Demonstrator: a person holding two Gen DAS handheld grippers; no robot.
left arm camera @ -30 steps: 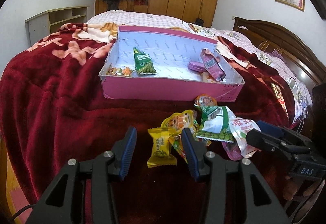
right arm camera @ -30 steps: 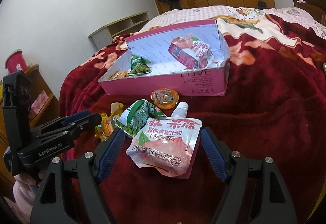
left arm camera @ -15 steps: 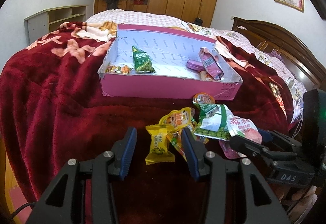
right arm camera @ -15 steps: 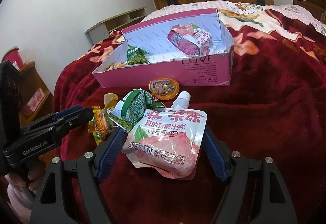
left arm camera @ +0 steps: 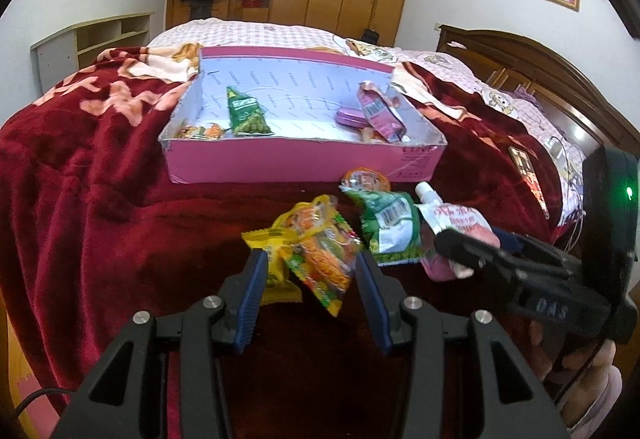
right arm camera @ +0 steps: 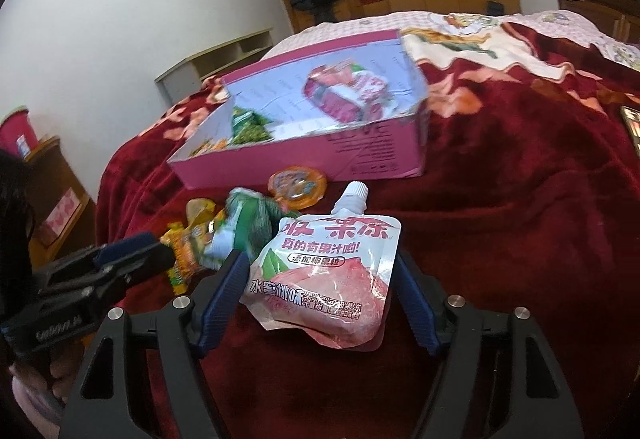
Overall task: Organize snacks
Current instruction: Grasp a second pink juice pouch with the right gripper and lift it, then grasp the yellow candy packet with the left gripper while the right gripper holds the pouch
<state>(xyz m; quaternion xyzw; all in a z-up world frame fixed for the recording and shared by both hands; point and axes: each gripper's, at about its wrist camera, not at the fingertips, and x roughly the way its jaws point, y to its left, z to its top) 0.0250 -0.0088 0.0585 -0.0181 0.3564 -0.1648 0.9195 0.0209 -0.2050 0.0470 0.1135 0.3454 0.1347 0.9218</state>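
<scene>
Both grippers have pushed in closer since a moment ago. The left gripper (left arm camera: 310, 271) now straddles the yellow-orange snack packets (left arm camera: 316, 247), fingers spread wide, nothing pinched. The right gripper (right arm camera: 320, 279), equally wide apart, brackets the peach jelly pouch (right arm camera: 324, 275) lying on the red blanket (right arm camera: 520, 219), blue pads beside its edges. Just left of it sits the green pea packet (left arm camera: 386, 223), with a round jelly cup (right arm camera: 298, 185) behind. Farther back, the pink box (left arm camera: 304, 163) holds a green packet and pink pouches.
</scene>
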